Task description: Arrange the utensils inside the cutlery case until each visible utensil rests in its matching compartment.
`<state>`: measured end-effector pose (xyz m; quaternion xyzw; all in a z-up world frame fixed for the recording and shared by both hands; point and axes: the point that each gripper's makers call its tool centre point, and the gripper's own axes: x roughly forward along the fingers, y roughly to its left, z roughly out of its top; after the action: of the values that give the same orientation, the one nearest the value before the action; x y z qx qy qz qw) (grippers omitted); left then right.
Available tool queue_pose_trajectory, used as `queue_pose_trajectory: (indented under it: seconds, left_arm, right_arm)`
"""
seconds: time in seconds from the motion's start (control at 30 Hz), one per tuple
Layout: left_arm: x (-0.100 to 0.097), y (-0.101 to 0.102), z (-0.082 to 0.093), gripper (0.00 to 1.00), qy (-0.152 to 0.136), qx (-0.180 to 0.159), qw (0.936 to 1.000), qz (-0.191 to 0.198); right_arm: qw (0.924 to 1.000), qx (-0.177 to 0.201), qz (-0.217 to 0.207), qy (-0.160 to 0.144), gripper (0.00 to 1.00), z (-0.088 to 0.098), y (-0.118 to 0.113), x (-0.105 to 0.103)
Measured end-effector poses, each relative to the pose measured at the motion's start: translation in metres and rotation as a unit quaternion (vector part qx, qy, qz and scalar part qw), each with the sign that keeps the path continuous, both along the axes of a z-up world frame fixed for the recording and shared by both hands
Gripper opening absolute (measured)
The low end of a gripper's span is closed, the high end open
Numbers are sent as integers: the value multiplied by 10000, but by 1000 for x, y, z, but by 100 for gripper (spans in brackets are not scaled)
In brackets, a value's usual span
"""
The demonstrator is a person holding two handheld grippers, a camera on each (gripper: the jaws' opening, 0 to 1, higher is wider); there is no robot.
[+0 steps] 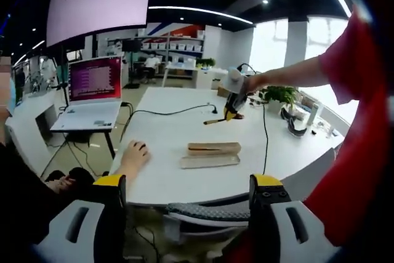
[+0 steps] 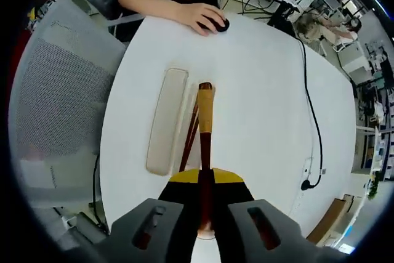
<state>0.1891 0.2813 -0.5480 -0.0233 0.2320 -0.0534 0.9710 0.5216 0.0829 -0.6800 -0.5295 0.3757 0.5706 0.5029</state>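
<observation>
Presently, task status: partway, by judgement. Item one, the cutlery case [image 1: 213, 148]: a long, narrow, tan tray lying flat on the white round table [image 1: 166, 121], roughly mid-table in the left gripper view. Item two, its lid [image 2: 167, 120]: a pale beige, round-ended oblong lying flat just beside the case, off rather than on. Item three, a wooden utensil [image 2: 205, 146]: long, slim, dark reddish-brown along the shaft with a lighter honey-coloured far end; its kind (spoon or otherwise) cannot be told, since the near end is hidden between the jaws. The right gripper [image 2: 205, 180] is clamped on this utensil, jaws pressed against the shaft, holding it out lengthways above the case. In the left gripper view that same gripper hangs well above the table, beyond the case, so the utensil is not yet seated. Item four, thin dark sticks [image 2: 191, 132], probably chopsticks, lie along the case beneath the held utensil and appear already placed. Left gripper [image 1: 188, 198]: jaws spread wide, holding nothing, held back off the near table edge. Remaining, as judged: lower the held utensil into its slot and release. Also present: another person's hand on a mouse [image 2: 219, 25], a laptop [image 1: 92, 93], a black cable [image 2: 313, 109].
</observation>
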Motion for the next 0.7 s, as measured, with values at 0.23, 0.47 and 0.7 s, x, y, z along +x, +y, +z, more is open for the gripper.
queue_pose_trajectory:
  seconds: [0.23, 0.47, 0.7]
  left_arm:
    - [-5, 4, -6, 84, 151, 73, 9999, -28]
    - [-1, -1, -6, 84, 131, -5, 9999, 15]
    - [-1, -6, -10, 85, 205, -28, 9998, -53]
  right_arm:
    - [9998, 28, -161, 141, 1, -13, 3, 1]
    - [9981, 237, -446, 340, 1, -29, 14, -7]
    - [9958, 402, -741, 364, 1, -53, 23, -3]
